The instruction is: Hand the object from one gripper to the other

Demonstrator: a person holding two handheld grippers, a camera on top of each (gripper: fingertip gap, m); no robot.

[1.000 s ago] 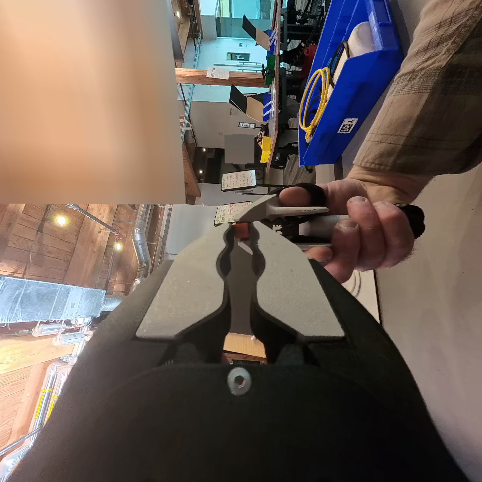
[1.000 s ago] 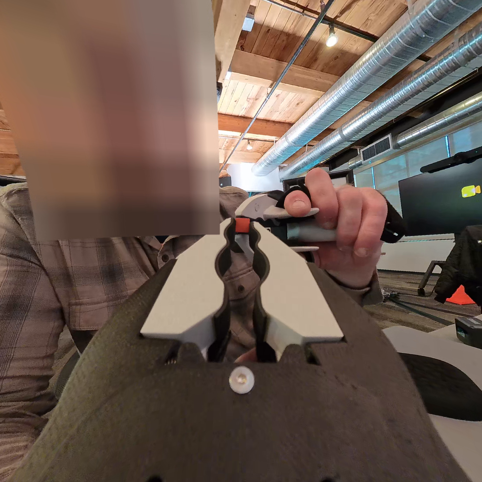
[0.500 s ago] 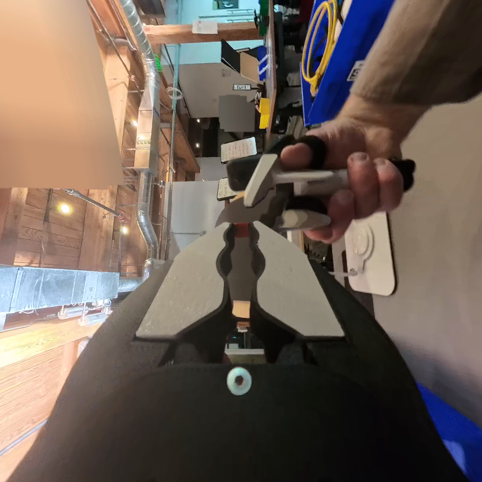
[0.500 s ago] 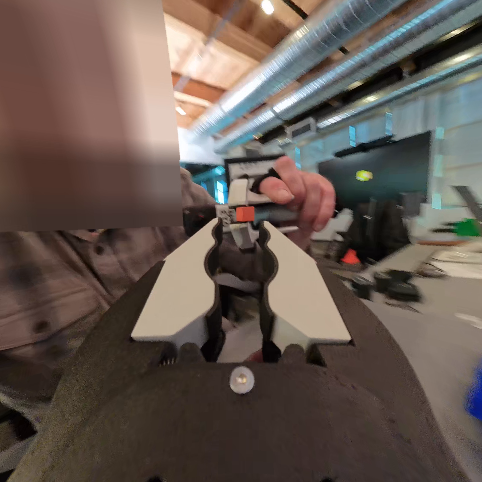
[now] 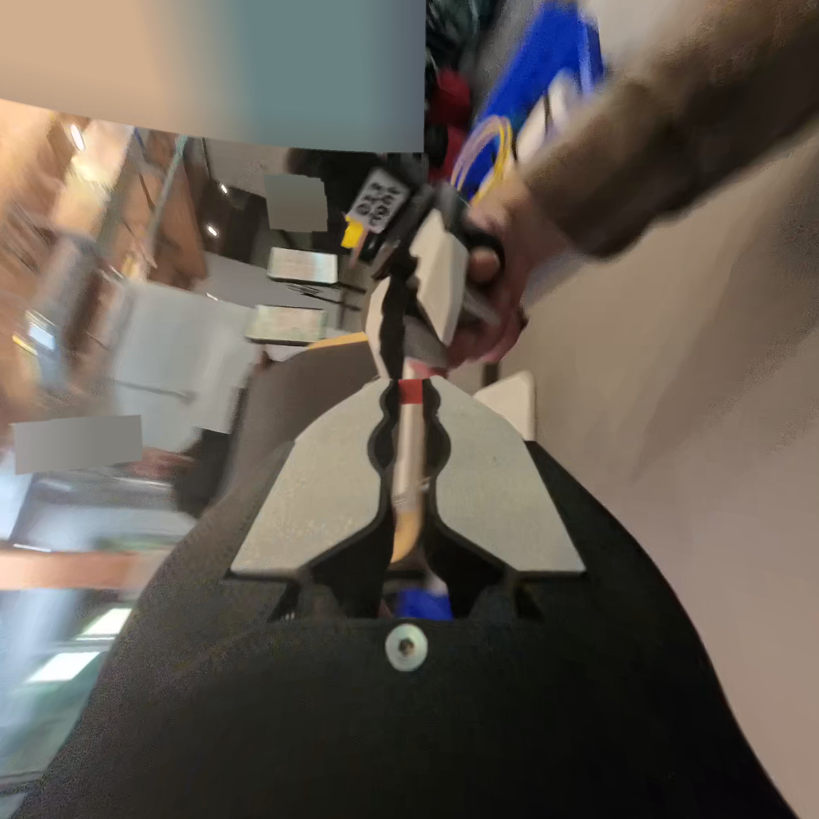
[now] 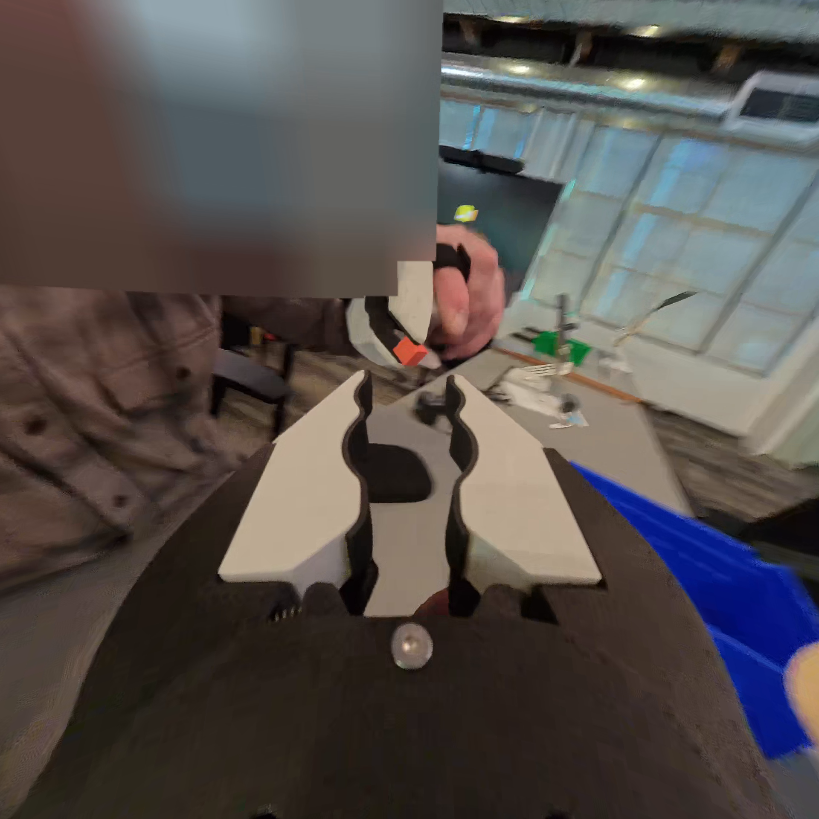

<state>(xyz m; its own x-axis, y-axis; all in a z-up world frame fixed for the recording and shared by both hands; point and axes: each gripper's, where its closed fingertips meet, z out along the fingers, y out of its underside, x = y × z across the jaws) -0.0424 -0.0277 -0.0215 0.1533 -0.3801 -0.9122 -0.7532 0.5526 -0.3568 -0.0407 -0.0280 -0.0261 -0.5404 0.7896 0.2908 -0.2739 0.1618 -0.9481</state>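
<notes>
A small red block [image 5: 410, 393] is pinched between the tips of my left gripper [image 5: 410, 384], which is shut on it. My right gripper [image 6: 407, 382] is open and empty, its fingers wide apart. In the right wrist view the left gripper [image 6: 405, 343] shows just beyond my right fingertips, held by a hand, with the red block [image 6: 410, 352] at its tip. In the left wrist view the right gripper [image 5: 416, 356] hangs just past the block, apart from it. Both views are blurred by motion.
A blue bin [image 5: 532, 79] with yellow cable stands on the grey table [image 5: 664, 443]; a blue bin [image 6: 731, 598] also shows in the right wrist view. A black pad [image 6: 399, 474] lies on the table. The person's plaid shirt [image 6: 88, 421] fills the left.
A second ago both grippers were closed on the red block. The right gripper has opened and drawn back from it. The left gripper keeps the block, and both views have swung.
</notes>
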